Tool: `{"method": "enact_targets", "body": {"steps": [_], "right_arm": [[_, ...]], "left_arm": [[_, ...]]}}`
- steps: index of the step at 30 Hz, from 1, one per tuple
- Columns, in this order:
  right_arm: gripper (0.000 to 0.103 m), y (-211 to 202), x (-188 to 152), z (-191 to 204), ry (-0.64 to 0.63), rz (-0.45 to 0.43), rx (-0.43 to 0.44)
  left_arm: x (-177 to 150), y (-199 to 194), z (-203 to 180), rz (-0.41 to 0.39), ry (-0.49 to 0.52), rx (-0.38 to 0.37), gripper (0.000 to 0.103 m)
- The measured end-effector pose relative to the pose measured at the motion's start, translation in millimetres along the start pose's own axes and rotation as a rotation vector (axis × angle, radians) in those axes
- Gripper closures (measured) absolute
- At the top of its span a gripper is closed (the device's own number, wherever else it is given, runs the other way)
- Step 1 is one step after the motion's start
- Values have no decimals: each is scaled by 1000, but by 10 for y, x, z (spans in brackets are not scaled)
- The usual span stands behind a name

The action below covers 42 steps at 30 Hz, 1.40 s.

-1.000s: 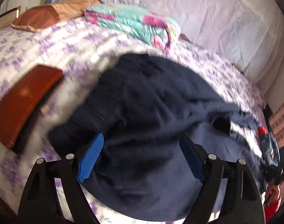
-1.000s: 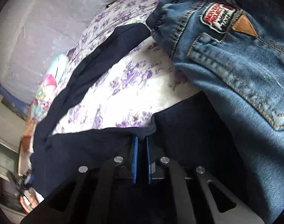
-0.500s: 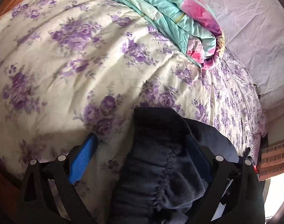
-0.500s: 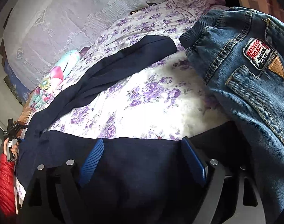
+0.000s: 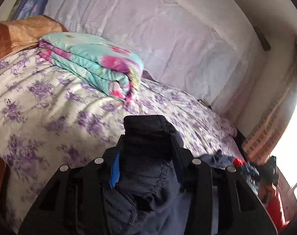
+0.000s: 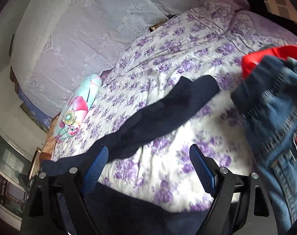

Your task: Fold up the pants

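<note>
Dark navy pants (image 5: 146, 129) lie on a purple-flowered bedsheet (image 5: 50, 101). One bunched, stitched end of them fills the gap of my left gripper (image 5: 148, 143), whose jaws are closing on the cloth with both pads against it. In the right wrist view a navy leg (image 6: 168, 105) runs diagonally across the sheet and passes under the left fingertip (image 6: 97, 162). More navy cloth lies below the fingers. My right gripper (image 6: 148, 148) is open above bare sheet, with nothing between its pads.
Blue jeans (image 6: 275, 117) with a red garment (image 6: 254, 58) behind them lie on the right. A folded turquoise-and-pink quilt (image 5: 93, 62) sits near the pale lace-covered headboard (image 5: 168, 39). A person's red sleeve (image 5: 275, 209) shows at the lower right.
My left gripper has closed from wide open onto the bunched end of the pants and tipped upward. My right gripper let go of the pants' edge, opened and drew back and up.
</note>
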State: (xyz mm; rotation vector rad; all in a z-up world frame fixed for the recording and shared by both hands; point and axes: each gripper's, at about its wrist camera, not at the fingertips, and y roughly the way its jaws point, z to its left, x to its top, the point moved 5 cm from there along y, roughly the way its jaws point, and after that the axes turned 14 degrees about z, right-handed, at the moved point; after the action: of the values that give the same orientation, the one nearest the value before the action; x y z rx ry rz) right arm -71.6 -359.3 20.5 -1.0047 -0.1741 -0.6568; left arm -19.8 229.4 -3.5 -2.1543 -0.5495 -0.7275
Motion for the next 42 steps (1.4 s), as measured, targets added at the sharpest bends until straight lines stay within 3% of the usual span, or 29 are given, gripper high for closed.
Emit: {"method": "enact_targets", "body": {"steps": [2, 3, 5, 8, 10, 11, 12, 13, 17, 20, 23, 26, 29, 31, 33, 37, 38, 39, 41, 42], "right_arm": [[17, 225, 229, 93, 21, 30, -9], [17, 326, 325, 123, 31, 37, -28], [17, 537, 533, 172, 50, 45, -70], [19, 825, 785, 274, 52, 55, -94], [24, 1086, 820, 438, -60, 111, -185], [37, 1219, 765, 502, -132, 151, -254], [61, 1329, 670, 523, -179, 199, -305], [69, 1396, 530, 503, -204, 251, -328], [77, 1145, -124, 305, -258, 301, -337], [76, 908, -574, 56, -214, 349, -314], [77, 718, -778, -6, -234, 311, -295], [75, 469, -722, -5, -133, 298, -179], [74, 135, -319, 125, -116, 156, -139], [62, 113, 43, 152, -72, 116, -126], [31, 295, 378, 121, -14, 133, -179], [29, 916, 791, 61, 73, 213, -336], [25, 1101, 835, 41, 82, 243, -377], [19, 1268, 832, 3, 79, 270, -430], [17, 1543, 766, -98, 56, 315, -510], [17, 1559, 733, -105, 23, 275, -520]], "left_arm": [[-290, 152, -179, 88, 55, -5, 60], [-440, 215, -258, 137, 94, 29, 60], [-545, 197, -370, 139, 141, 76, 59], [-534, 245, -341, 148, 125, 82, 52], [-510, 280, -278, 151, 101, 89, 49], [-497, 290, -258, 150, 92, 82, 47], [-492, 280, -255, 147, 85, 72, 46], [-499, 260, -240, 143, 78, 64, 46], [-493, 201, -189, 127, 39, 31, 46], [-470, 191, -145, 123, 10, 3, 46], [-462, 191, -139, 122, 5, -3, 45], [-460, 191, -141, 121, 8, 6, 44], [-456, 199, -147, 124, 13, 12, 41], [-456, 209, -159, 127, 20, 12, 38], [-460, 216, -177, 129, 29, 17, 36], [-464, 221, -184, 129, 36, 20, 34], [-462, 221, -181, 129, 36, 17, 33], [-459, 221, -174, 128, 34, 10, 33], [-459, 218, -170, 128, 29, 1, 32], [-456, 216, -161, 127, 25, -5, 31]]}}
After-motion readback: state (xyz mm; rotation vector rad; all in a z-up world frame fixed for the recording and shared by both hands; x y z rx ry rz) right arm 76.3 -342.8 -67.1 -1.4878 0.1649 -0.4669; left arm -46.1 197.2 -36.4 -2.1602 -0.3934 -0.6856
